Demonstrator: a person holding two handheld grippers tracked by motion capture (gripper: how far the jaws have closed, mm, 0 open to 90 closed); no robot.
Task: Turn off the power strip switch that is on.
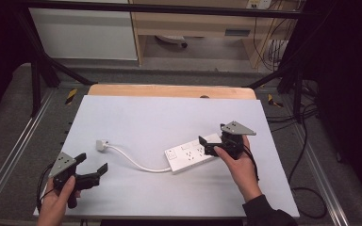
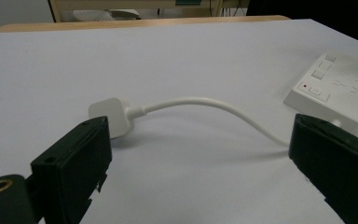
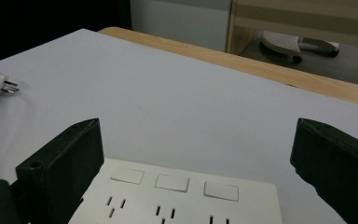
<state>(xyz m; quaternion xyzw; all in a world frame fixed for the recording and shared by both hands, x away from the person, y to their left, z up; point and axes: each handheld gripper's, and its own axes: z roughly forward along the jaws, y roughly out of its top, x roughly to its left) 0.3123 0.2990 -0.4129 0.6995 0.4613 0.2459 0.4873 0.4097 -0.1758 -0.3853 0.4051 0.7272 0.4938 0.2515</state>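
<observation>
The right claw (image 1: 213, 144) hangs spread over the white power strip's (image 1: 193, 153) 3 o'clock end, pinching nothing. The left claw (image 1: 92, 165), also spread and empty, sits at 7 o'clock on the table (image 1: 146, 113), aimed toward the plug (image 1: 102, 144) and cord (image 1: 134, 160).

Two hands enter from the bottom of the high view. The left hand (image 1: 56, 202) holds the left gripper (image 1: 94, 165) at lower left, jaws spread wide (nothing between them). The right hand (image 1: 240, 167) holds the right gripper (image 1: 206, 146) right of centre, jaws also apart.
</observation>
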